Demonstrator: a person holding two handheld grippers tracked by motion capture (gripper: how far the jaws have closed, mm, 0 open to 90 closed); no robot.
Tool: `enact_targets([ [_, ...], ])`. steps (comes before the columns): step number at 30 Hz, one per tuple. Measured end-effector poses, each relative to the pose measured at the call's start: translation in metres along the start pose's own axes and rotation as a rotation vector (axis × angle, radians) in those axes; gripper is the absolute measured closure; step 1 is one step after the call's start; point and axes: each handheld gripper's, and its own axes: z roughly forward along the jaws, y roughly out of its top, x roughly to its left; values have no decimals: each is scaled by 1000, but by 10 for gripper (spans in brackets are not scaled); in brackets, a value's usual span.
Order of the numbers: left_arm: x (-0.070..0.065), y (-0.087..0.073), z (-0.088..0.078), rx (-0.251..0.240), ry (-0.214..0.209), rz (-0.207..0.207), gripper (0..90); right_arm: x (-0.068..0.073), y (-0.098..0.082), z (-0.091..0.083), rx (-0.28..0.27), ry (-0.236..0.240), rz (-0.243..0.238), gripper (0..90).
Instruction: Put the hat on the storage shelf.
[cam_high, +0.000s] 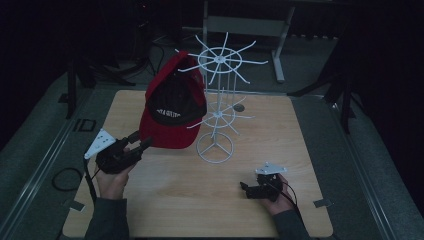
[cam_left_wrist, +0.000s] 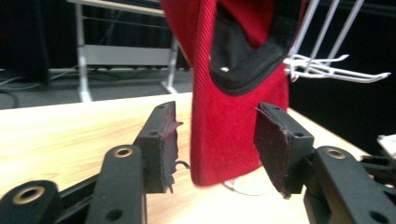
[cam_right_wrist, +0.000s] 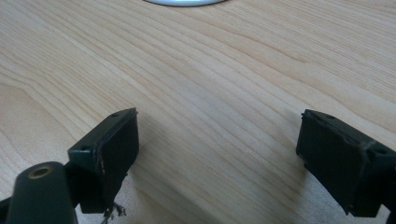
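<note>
high view: red cap (cam_high: 172, 107) hung on white wire rack (cam_high: 218, 100) at desk (cam_high: 200, 190) centre, brim down. left gripper (cam_high: 141, 141) spread, brim edge between its pads, not pressed. right gripper (cam_high: 243, 187) spread, nothing between, low over bare wood near rack base.
</note>
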Motion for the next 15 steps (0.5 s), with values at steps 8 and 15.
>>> enact_targets([
  [8, 7, 0, -4, 9, 48, -16, 441, 0, 0, 0, -1, 0, 2, 129],
  [15, 14, -2, -8, 14, 77, -31, 423, 0, 0, 0, 1, 1, 1, 129],
])
